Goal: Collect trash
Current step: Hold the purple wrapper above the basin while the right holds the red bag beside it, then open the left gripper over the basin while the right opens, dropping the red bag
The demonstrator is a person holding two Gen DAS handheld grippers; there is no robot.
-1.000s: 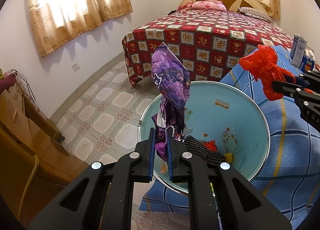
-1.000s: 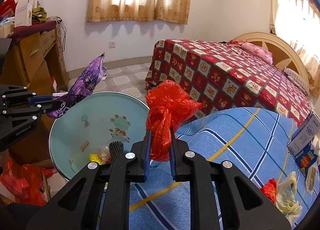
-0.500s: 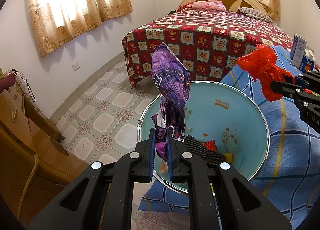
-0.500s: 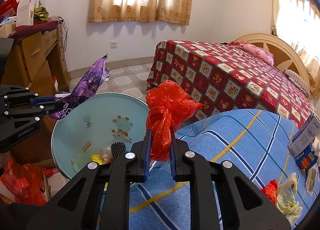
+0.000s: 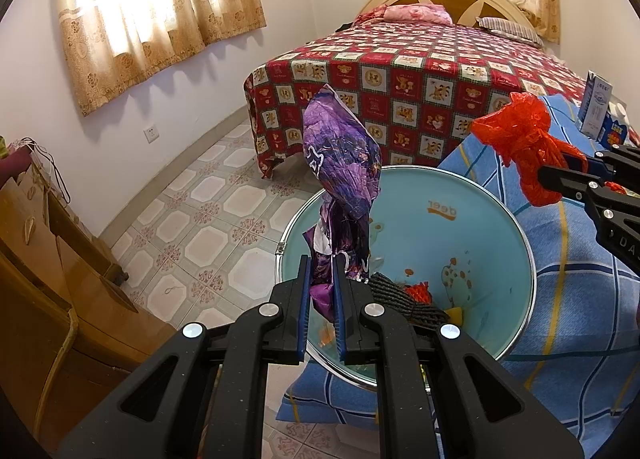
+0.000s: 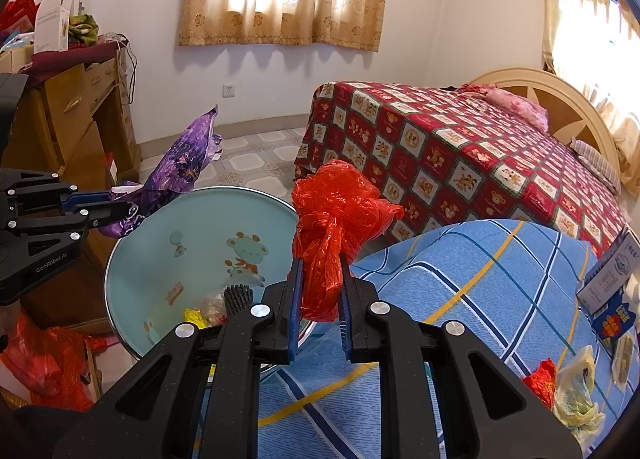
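Note:
My left gripper (image 5: 321, 271) is shut on a crumpled purple wrapper (image 5: 342, 163) and holds it upright over the near rim of a light blue bin (image 5: 448, 235). My right gripper (image 6: 318, 259) is shut on a knotted red plastic bag (image 6: 334, 227) just right of the bin (image 6: 200, 243), over the blue checked cloth (image 6: 480, 299). The bin holds a black brush (image 6: 237, 299), a yellow scrap and red bits. Each gripper shows in the other's view: the right one (image 5: 560, 179) and the left one (image 6: 116, 205).
A bed with a red patterned cover (image 5: 420, 79) stands beyond the bin. A wooden cabinet (image 5: 48, 299) is at the left. Red and yellow bags (image 6: 568, 387) and boxes (image 6: 612, 283) lie on the blue cloth at the right. Tiled floor (image 5: 200, 219) lies between.
The right gripper with the red bag has drifted slightly toward the bin. The left gripper and purple wrapper have barely moved.

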